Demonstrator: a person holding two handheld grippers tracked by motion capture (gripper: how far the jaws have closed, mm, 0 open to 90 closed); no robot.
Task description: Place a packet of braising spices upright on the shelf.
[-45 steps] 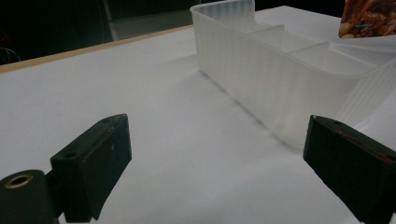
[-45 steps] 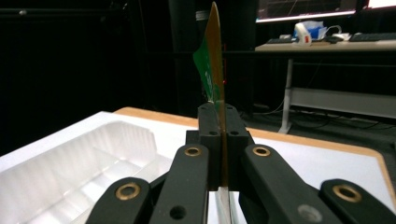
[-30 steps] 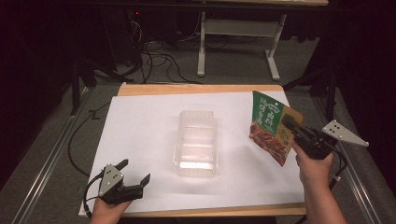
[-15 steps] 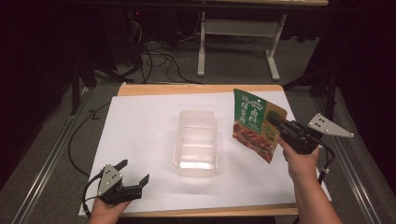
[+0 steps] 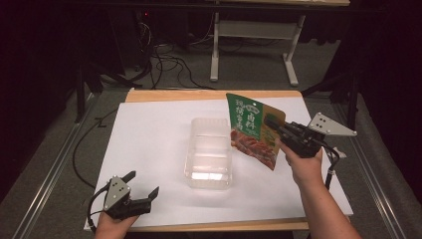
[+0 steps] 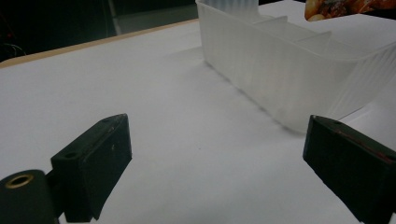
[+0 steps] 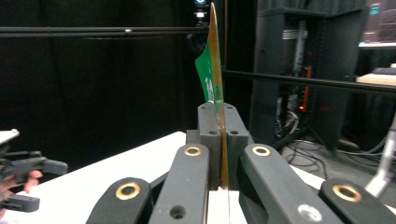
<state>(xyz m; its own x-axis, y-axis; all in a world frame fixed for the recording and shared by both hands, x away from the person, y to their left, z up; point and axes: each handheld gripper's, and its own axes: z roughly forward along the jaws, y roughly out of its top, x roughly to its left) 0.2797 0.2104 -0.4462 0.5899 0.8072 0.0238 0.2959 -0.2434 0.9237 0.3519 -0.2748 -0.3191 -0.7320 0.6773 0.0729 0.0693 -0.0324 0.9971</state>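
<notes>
White paper is covering the table [image 5: 149, 129] under me. I am pinching a green snack pouch [image 5: 251, 130] in my right gripper [image 5: 271, 122], holding it lifted just beside the clear plastic container [image 5: 209, 154]. Near the table's front edge, my left gripper [image 5: 142, 186] is resting with jaws spread wide, gripping nothing.
</notes>
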